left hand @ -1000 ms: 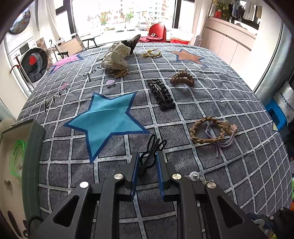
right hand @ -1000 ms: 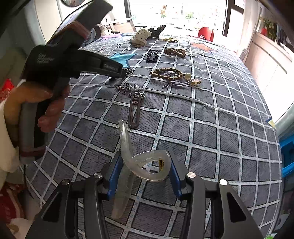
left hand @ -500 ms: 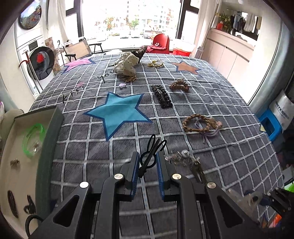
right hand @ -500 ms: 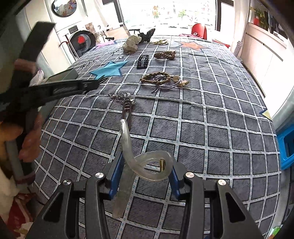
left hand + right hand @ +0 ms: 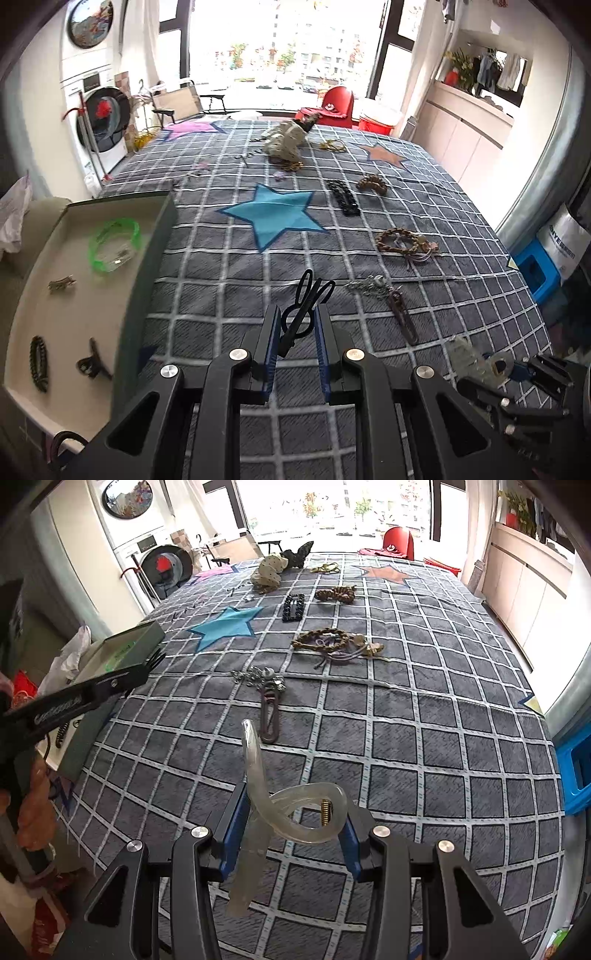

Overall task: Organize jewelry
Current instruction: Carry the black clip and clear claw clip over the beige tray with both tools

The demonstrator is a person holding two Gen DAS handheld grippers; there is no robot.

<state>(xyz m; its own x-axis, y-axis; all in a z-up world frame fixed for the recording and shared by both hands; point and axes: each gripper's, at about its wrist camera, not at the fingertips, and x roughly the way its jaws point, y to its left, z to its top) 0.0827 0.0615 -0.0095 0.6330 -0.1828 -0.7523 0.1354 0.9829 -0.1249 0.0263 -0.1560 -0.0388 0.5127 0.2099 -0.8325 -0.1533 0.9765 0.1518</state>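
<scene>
Gripping a hair piece in each gripper above the checked cloth

Holding a thin black looped hair clip [image 5: 308,306], the left gripper [image 5: 295,325] has its blue-lined jaws closed narrowly on the clip's lower part, and the clip's loops stick up past the fingertips. The right gripper [image 5: 291,823] has its jaws set wider, closed on a translucent, curved claw clip [image 5: 291,812] with a small brass spring; one long arm of it rises above the fingertips and another hangs below them.

All places below are given from the blue star [image 5: 275,218] printed on the grey checked cloth [image 5: 221,280] that covers the bench. Left of the star, at the cloth's edge, stands an open tray [image 5: 162,229] with a green wall; inside lie a green bangle [image 5: 114,245], a small metal clip, a dark braided band and a dark claw clip. Right of the star lies a black beaded clip [image 5: 345,199], and beyond that a brown scrunchie [image 5: 373,183]. Nearer the camera and to the star's right lies a braided brown band [image 5: 400,240] with purple cords. Closer still lie a silver chain [image 5: 369,286] and, touching it, a long brown snap clip [image 5: 402,317]. Beyond the star sits a spotted cream fabric bow [image 5: 284,142].
</scene>
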